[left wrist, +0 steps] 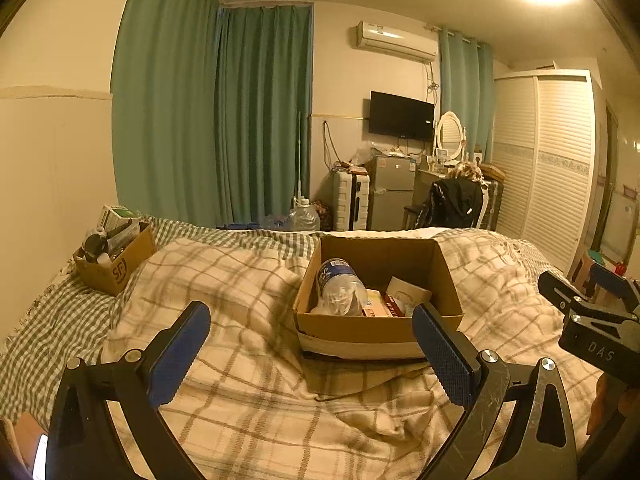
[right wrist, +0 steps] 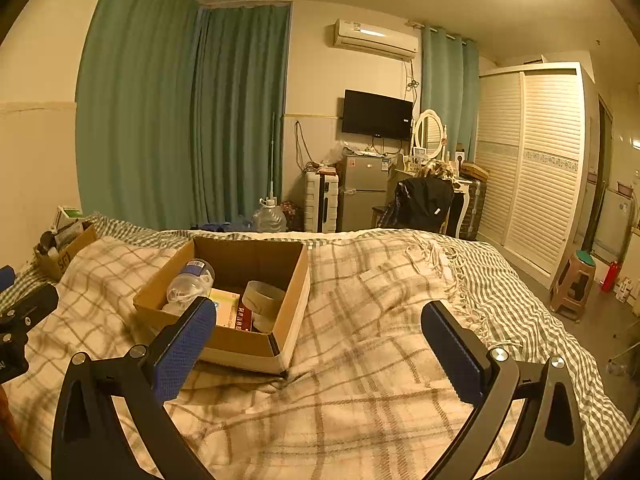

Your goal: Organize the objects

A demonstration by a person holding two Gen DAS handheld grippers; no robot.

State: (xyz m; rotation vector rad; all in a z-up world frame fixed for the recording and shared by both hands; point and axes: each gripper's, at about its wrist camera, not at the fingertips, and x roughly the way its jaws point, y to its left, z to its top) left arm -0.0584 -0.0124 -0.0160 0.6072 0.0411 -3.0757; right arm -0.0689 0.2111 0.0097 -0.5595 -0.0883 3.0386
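Beyond the box (right wrist: 240,344) — perhaps a fridge (right wrist: 362,196), suitcase (right wrist: 320,206).

1. Left gripper (left wrist: 312,352): black curved arms, blue textured pads, silver round screws, fine scratches on one arm.
2. Right gripper (right wrist: 316,354): the same build; its black body reads "DAS" in the left wrist view.

Left gripper (left wrist: 312,346), right gripper (right wrist: 316,346): fingers apart

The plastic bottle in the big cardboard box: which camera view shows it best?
The left wrist view shows the plastic bottle best: label and crumpled body lie nearly whole, unobstructed, inside the cardboard box. In the right wrist view, the right gripper's left finger covers its lower part.
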